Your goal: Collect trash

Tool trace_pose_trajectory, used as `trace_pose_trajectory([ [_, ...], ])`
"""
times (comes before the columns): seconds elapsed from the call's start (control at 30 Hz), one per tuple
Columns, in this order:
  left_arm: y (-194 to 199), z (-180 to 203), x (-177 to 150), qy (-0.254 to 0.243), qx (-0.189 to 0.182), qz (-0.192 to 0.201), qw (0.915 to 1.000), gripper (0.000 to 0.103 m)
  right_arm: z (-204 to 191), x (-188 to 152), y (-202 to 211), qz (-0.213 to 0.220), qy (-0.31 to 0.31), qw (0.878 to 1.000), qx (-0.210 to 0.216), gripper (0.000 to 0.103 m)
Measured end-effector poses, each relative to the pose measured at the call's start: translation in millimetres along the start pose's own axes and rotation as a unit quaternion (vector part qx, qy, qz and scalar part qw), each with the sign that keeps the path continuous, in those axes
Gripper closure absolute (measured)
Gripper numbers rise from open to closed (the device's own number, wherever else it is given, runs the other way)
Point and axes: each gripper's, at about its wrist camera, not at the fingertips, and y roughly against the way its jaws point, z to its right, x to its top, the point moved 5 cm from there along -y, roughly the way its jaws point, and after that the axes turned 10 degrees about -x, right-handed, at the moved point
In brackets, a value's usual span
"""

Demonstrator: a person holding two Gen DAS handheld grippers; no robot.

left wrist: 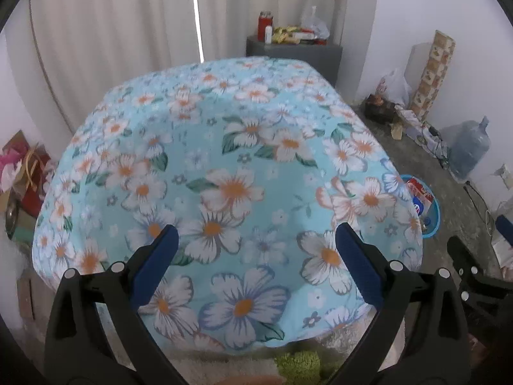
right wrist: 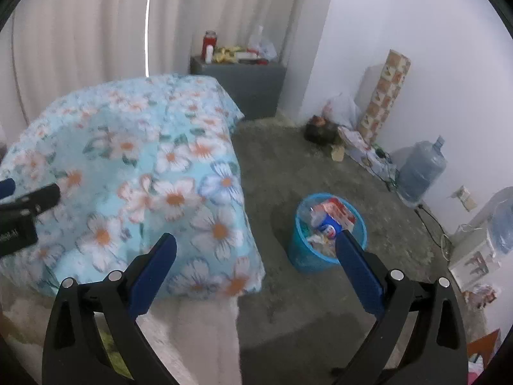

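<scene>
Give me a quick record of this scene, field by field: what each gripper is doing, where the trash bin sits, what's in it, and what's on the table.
left gripper: open, empty, over the floral tablecloth
right gripper: open, empty, above the table's edge and the floor
table cover: light blue cloth with white and orange flowers, no loose items visible on it
trash bin: round blue plastic basket on the grey floor, right of the table
bin contents: packaging and crumpled wrappers, nearly full
background: large clear water jug by the wall

Soft, dim daylight through a bright slit between curtains (left wrist: 112,32); heavy fisheye bowing, dark corners, slight blur.
</scene>
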Motion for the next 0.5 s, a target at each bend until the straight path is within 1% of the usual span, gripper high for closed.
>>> trace_pose_trajectory([
  [0.27, -9, 3, -2, -0.007, 0.029, -0.016, 0.9994, 0.009, 4, -8, -9, -0.018, 0.004, 1.000, -0.009, 0.007],
  [0.5, -9, 8, -1, -0.019, 0.041, -0.017, 0.9988, 0.009, 11, -10, -18, -0.026, -0.003, 1.000, -0.012, 0.007],
])
